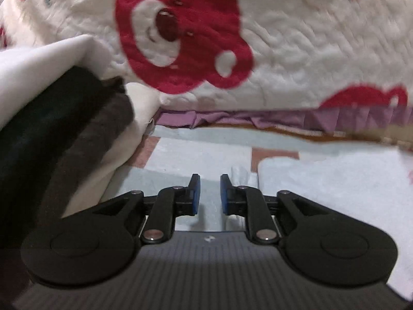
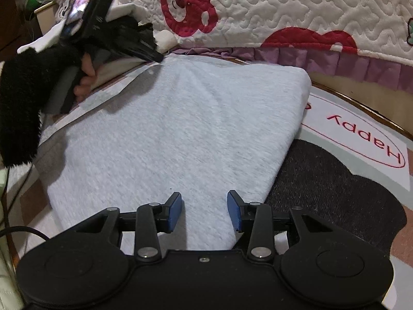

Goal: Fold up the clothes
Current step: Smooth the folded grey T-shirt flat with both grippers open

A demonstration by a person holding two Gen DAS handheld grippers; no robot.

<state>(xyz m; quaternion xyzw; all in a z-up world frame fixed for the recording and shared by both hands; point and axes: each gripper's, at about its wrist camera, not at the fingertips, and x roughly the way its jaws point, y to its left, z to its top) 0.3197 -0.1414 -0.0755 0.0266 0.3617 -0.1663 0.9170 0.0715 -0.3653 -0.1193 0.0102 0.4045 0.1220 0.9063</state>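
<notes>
A folded light grey knit garment (image 2: 175,129) lies flat on a patterned mat (image 2: 361,139) printed with red "Happy" lettering. The right gripper (image 2: 204,210) hovers over the garment's near edge, its blue-padded jaws parted with nothing between them. The left gripper (image 1: 210,193), seen from the right wrist view in a hand (image 2: 86,77) with a fuzzy black sleeve (image 2: 23,103), sits at the garment's far left corner; its jaws stand narrowly apart and empty. Behind hangs a white quilted blanket with red bear faces (image 2: 284,7) and a purple ruffle. A dark grey fuzzy patch (image 2: 330,188) lies just right of the garment.
</notes>
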